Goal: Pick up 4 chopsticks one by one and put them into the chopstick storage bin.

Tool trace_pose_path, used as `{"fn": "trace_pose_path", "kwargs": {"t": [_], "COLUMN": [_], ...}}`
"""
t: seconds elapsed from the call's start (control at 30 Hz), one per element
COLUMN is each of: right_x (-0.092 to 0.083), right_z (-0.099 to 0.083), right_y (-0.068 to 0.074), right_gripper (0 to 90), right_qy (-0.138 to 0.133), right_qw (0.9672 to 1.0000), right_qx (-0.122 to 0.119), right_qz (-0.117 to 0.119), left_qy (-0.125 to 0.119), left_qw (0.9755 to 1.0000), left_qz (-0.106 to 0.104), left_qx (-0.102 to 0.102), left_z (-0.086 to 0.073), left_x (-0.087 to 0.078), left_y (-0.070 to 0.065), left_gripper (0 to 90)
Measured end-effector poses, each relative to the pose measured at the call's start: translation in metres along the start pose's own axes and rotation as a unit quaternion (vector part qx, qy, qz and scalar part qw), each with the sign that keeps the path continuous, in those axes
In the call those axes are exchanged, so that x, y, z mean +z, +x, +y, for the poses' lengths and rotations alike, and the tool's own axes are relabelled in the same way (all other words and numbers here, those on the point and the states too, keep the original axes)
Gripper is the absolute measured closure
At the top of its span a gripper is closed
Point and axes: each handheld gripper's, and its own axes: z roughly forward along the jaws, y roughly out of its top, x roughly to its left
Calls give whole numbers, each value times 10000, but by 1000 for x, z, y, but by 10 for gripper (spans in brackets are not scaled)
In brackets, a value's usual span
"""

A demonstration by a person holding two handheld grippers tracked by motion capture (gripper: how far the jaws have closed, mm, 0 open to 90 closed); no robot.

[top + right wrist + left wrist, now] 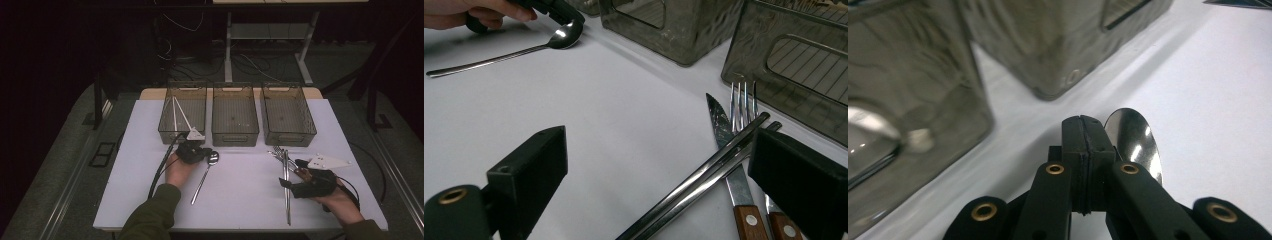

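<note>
Left tongs [1083, 125] pressed together, empty, tips just beside spoon [206, 175] bowl on white worktop [240, 200], near bins [235, 120]. Right tongs [659, 175] apart, straddling metal chopsticks [704, 175] lying across knife [724, 135] and fork [743, 102].

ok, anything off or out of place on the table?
Mildly: the cutlery pile by the right gripper lies crossed, with metal chopsticks lying over a knife and a fork. The spoon lies alone beside the left gripper. Nothing spilled or visibly damaged.
</note>
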Motion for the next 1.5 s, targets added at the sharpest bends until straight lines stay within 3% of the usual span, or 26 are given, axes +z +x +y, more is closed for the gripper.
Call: {"fn": "trace_pose_path", "kwargs": {"t": [0.4,0.6,0.67,0.77,0.87,1.03,1.23,1.3,1.5], "right_x": [0,-2,-3,-6,-6,0,15,22,45], "right_z": [0,3,4,7,11,20,29,33,36], "right_y": [0,-4,-6,-10,-17,-36,-53,-58,-72], "right_gripper": [92,93,148,160,257,493,646,706,855], "right_qy": [7,4,41,167,274,568,781,838,1091], "right_qw": [10000,10000,10000,9998,9993,9967,9936,9923,9874], "right_qx": [-5,-10,26,93,213,428,547,622,767], "right_qz": [-2,-63,-72,-73,-157,-388,-612,-669,-851], "left_qy": [73,42,-22,-72,-81,-71,-123,-222,-209], "left_qw": [9994,9998,9999,9999,10000,10000,9999,9998,9998], "left_qz": [-265,-156,-121,-87,-57,-47,-5,-20,-70], "left_qx": [195,146,118,41,-16,8,68,9,-15], "left_z": [3,3,2,-1,-6,-17,-30,-35,-51], "left_x": [5,-1,-5,-12,-18,-33,-54,-61,-78], "left_y": [-13,-11,-10,-9,-9,-13,-20,-23,-25], "left_gripper": [895,878,851,814,746,589,453,417,319]}}
